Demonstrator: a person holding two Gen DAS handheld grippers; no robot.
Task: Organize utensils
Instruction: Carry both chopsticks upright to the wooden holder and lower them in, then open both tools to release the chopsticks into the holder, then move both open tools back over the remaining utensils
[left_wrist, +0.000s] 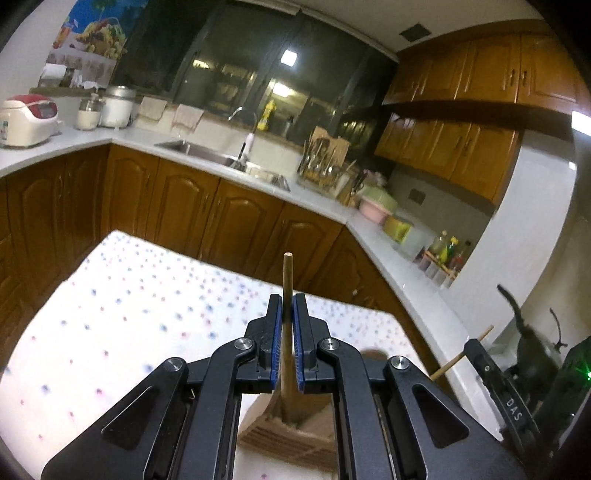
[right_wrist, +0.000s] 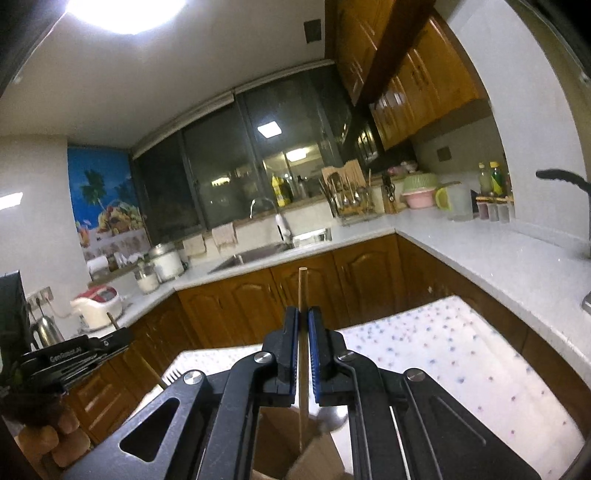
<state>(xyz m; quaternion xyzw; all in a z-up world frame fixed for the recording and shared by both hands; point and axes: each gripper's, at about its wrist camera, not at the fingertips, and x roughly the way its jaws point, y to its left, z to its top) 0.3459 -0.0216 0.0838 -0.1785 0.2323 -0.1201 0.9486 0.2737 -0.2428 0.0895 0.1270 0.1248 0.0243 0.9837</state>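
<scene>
In the left wrist view my left gripper (left_wrist: 288, 306) is shut on the round wooden handle of a slotted wooden spatula (left_wrist: 285, 424). The handle stands upright and its head hangs below the jaws, above the dotted tablecloth (left_wrist: 122, 317). The right wrist view shows my right gripper (right_wrist: 303, 325) shut on a thin, upright wooden handle (right_wrist: 302, 288). Under the jaws sits a shiny round metal bowl (right_wrist: 332, 415), seemingly the same utensil's. A brown cardboard box (right_wrist: 314, 454) lies beneath it. Each gripper shows at the edge of the other's view.
A white counter (left_wrist: 406, 269) over brown cabinets wraps round the room, with a sink (left_wrist: 207, 151), a utensil rack (left_wrist: 325, 166), bowls and bottles. A rice cooker (left_wrist: 26, 122) stands far left. Fork tines (right_wrist: 173, 374) show on the cloth. A person's fingers (right_wrist: 48, 439) hold the left gripper.
</scene>
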